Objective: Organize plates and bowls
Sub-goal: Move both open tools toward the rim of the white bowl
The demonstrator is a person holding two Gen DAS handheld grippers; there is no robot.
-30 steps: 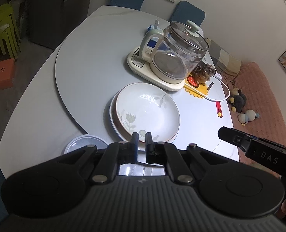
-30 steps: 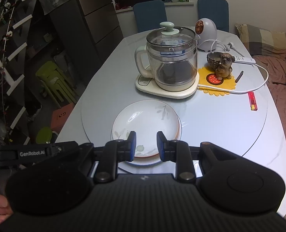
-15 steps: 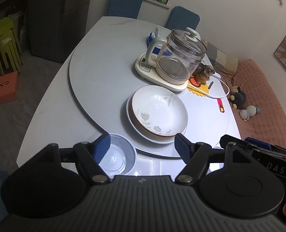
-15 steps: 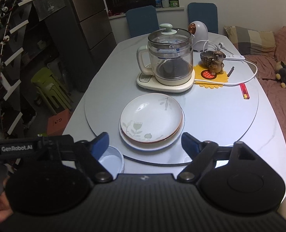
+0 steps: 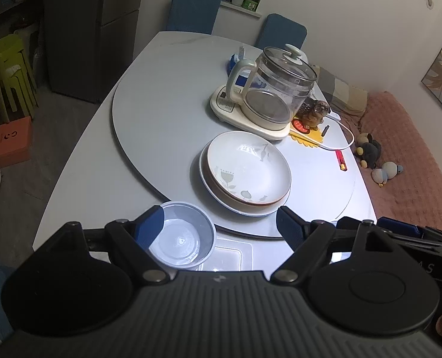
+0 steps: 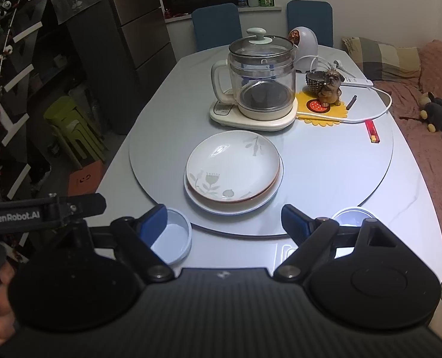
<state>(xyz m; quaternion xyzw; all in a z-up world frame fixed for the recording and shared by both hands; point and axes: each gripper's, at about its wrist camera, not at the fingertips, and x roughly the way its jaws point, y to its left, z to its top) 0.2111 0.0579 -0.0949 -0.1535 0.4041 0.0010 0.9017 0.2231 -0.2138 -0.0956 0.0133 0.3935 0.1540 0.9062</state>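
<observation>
White lettering "GenRobot.AI" is showing on the black bar of the left tongs (image 6: 43, 213) at the left edge of the right wrist view; no other text is reading clearly.

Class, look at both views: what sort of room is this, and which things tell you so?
Most likely a home dining area: a dining table with a turntable, stacked plates, a glass kettle, and blue chairs at the far end.

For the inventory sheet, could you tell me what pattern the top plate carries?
The top plate is white with pale grey-green flower and leaf motifs; the right wrist view shows it best.
</observation>
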